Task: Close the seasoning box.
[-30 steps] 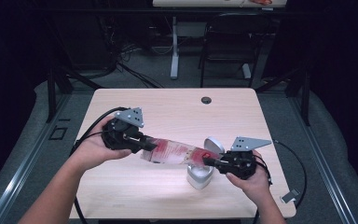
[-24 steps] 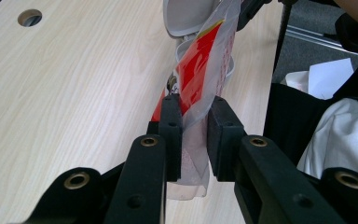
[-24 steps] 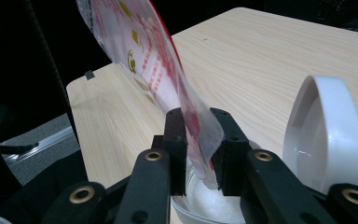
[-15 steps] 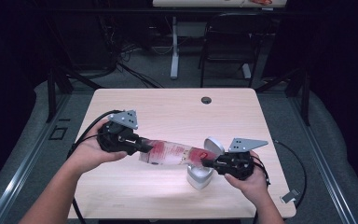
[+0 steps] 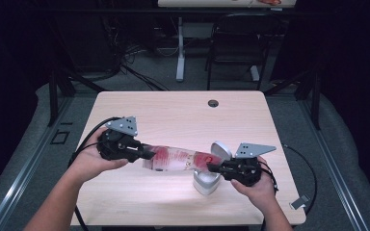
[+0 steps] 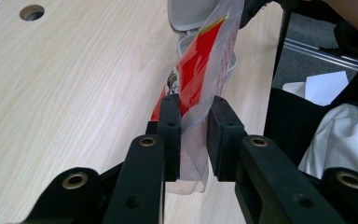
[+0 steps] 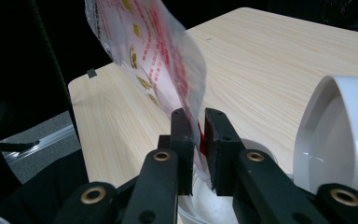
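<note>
Over the pale table (image 5: 173,115), both tools clamp a plastic packet (image 5: 176,159): left tool (image 5: 142,153) on one end, right tool (image 5: 211,167), jaws just closing, seemingly above a white bin (image 5: 206,180).

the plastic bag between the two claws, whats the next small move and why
Probably lower the right claw end of the plastic bag into the open white bin. The bag hangs stretched between both claws, its red end just above the bin's mouth, lid up. The right claw has just been closing on it.
</note>
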`<action>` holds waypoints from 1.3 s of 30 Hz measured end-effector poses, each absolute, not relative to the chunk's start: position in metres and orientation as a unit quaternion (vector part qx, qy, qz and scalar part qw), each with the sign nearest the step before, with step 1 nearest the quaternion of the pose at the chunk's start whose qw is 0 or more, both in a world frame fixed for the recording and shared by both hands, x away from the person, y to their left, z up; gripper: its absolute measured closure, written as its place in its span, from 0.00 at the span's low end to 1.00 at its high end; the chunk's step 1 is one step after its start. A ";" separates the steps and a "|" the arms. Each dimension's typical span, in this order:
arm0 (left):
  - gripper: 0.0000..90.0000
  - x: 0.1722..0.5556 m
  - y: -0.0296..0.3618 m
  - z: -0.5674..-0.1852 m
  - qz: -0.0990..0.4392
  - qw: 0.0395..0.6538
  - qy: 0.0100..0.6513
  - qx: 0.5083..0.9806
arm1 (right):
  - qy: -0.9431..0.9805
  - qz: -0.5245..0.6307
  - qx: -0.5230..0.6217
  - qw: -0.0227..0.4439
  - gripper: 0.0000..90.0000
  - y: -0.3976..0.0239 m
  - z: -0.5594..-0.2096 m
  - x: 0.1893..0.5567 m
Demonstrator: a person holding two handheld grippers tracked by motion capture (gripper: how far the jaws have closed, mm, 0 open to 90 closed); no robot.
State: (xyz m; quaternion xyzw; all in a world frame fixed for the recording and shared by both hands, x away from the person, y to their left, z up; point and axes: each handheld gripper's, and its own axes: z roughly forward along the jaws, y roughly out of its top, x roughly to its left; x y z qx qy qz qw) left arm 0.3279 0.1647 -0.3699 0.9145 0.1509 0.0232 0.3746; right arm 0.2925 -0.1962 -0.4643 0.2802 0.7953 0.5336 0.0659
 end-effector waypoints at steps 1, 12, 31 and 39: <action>0.86 0.328 0.166 -0.371 0.024 0.375 0.152 0.914 | 0.796 0.532 0.279 0.067 0.92 -0.196 -0.464 0.293; 0.85 0.329 0.170 -0.379 0.029 0.378 0.163 0.911 | 0.809 0.518 0.265 0.084 0.98 -0.191 -0.458 0.293; 0.84 0.325 0.171 -0.391 0.037 0.376 0.164 0.911 | 0.818 0.496 0.267 0.113 1.00 -0.188 -0.445 0.294; 0.83 0.321 0.180 -0.400 0.040 0.382 0.169 0.908 | 0.834 0.474 0.254 0.125 1.00 -0.180 -0.432 0.295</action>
